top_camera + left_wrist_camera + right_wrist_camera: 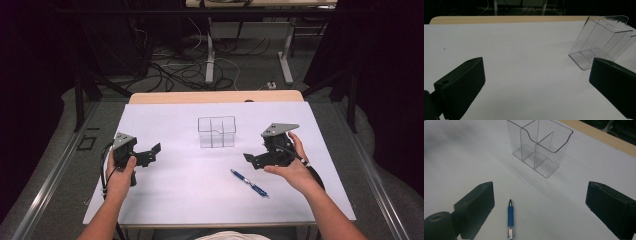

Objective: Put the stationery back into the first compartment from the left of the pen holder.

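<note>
The right hand-held gripper [539,205] is held wide open just above the pen [510,220], which lies on the tabletop [175,190] near the organizer [539,147]. The left hand-held gripper [536,85] is open, nothing gripped.

**Background: table, floor clutter, frame**

White table top [170,195], matte and bare along its near edge and left corners. Light wooden strip [215,97] runs along the far edge, also seen in the left gripper view. Beyond the far edge: tangled black and white cables [170,75] on grey floor [250,70], two pale desk legs [210,60], and a small white plug block [271,85]. Black frame post [79,100] off the far left corner.
</note>
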